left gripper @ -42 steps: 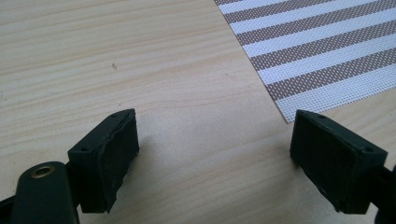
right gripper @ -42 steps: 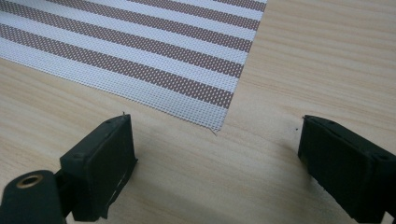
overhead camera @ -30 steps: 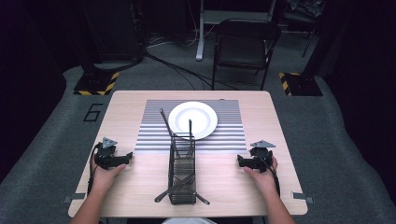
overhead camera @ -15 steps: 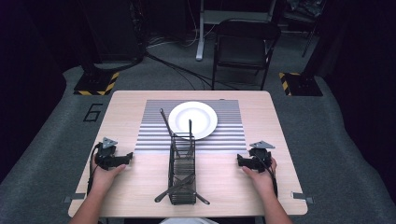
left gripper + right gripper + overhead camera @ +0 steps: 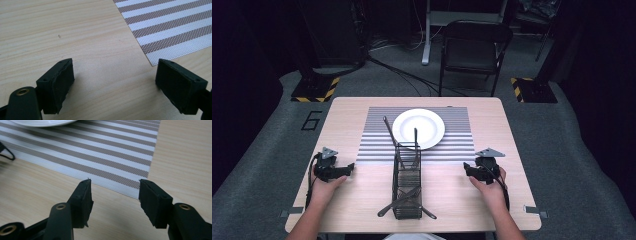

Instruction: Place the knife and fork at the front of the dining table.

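A white plate (image 5: 418, 128) sits on a brown-and-white striped placemat (image 5: 377, 140) at the table's middle. In front of it lies a black wire cutlery basket (image 5: 407, 181) with dark utensils sticking out both ends. My left gripper (image 5: 346, 170) rests on the wood left of the basket, jaws wide apart over bare table (image 5: 113, 82), nothing between them. My right gripper (image 5: 468, 169) hovers right of the basket near the placemat's corner (image 5: 143, 178). Its jaws (image 5: 113, 202) have just been closing and stand partly apart with nothing between them.
The plate's rim (image 5: 42, 122) and a bit of the basket wire (image 5: 6, 153) lie beyond the right gripper. A black folding chair (image 5: 474, 50), cables and stand bases occupy the floor behind the table. Bare wood lies on both sides of the basket.
The right hand and gripper have lifted slightly off the table. The left hand has stayed put.
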A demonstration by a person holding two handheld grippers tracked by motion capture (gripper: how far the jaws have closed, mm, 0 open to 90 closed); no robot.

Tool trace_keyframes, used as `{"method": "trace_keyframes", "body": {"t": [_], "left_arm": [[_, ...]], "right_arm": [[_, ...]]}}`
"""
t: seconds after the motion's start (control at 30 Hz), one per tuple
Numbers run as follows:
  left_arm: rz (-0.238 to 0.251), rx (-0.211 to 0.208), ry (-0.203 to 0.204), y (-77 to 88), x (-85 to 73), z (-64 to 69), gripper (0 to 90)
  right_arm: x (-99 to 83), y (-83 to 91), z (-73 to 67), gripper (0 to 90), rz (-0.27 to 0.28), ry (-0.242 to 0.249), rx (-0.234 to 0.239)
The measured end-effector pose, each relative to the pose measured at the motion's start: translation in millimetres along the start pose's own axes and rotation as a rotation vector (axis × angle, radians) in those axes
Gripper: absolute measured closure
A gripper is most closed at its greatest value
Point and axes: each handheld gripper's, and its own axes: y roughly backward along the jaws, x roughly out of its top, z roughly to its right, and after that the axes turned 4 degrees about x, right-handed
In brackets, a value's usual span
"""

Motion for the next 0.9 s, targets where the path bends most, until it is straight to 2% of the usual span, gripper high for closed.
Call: {"method": "trace_keyframes", "body": {"t": [0.1, 0.13, 0.23, 0.27, 0.3, 0.33, 0.4, 0.67, 0.9], "left_arm": [[0.000, 0.001, 0.001, 0.0, 0.0, 0.1, 15.0], [0.000, 0.001, 0.001, 0.0, 0.0, 0.2, 15.0], [0.000, 0.002, 0.001, -0.1, 0.0, 0.2, 15.0], [0.000, 0.003, 0.001, 0.0, 0.1, 0.3, 15.0], [0.000, 0.003, 0.001, 0.0, 0.1, 0.3, 15.0], [0.000, 0.002, 0.001, 0.0, 0.1, 0.3, 15.0], [0.000, 0.002, 0.001, -0.1, 0.1, 0.3, 15.0], [-0.001, 0.003, 0.002, -0.1, 0.2, 0.4, 15.1], [-0.001, 0.003, 0.002, -0.1, 0.2, 0.4, 15.0]], "right_arm": [[4.4, 2.6, -6.1, 46.8, -0.008, 0.005, 0.014], [9.0, 5.1, -9.2, 52.3, -0.032, -0.008, 0.059], [13.0, 7.4, -13.7, 53.6, -0.040, -0.011, 0.080], [16.7, 9.1, -18.0, 53.9, -0.039, 0.010, 0.090], [16.7, 9.1, -18.0, 53.9, -0.039, 0.010, 0.090], [20.7, 10.5, -21.6, 54.6, -0.035, 0.018, 0.119], [25.0, 12.8, -26.7, 55.2, -0.030, 0.022, 0.147], [47.8, 20.2, -44.5, 53.3, -0.010, 0.097, 0.192], [65.9, 24.2, -57.0, 52.8, 0.001, 0.154, 0.200]]}}
